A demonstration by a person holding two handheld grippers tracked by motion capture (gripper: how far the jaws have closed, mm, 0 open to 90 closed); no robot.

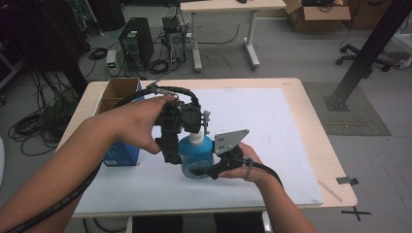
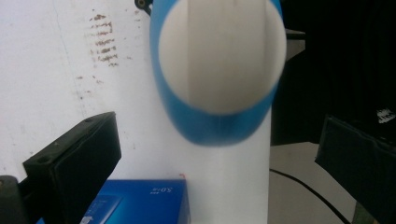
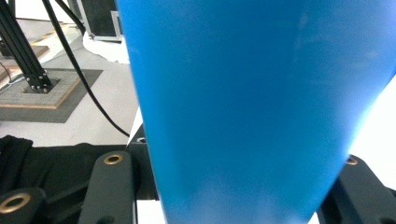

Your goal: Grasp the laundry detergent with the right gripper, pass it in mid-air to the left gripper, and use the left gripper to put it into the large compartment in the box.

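A blue bottle [image 1: 199,156] with a white pump top [image 1: 196,138] stands on the white mat [image 1: 262,126] near the table's front middle. My right gripper [image 1: 210,170] comes in from the right and is shut on the bottle's lower body; in the right gripper view the blue wall [image 3: 252,102] sits between the jaws. My left gripper [image 1: 187,132] hangs over the bottle's top, pointing down. In the left gripper view its jaws stand wide apart on either side of the white top [image 2: 219,56] and do not touch it.
A blue carton [image 1: 121,155] lies left of the bottle, under my left forearm, and is seen as the blue carton [image 2: 140,203] in the left gripper view. An open cardboard box [image 1: 116,92] sits at the table's back left. A computer tower, cables and a second table stand on the floor beyond.
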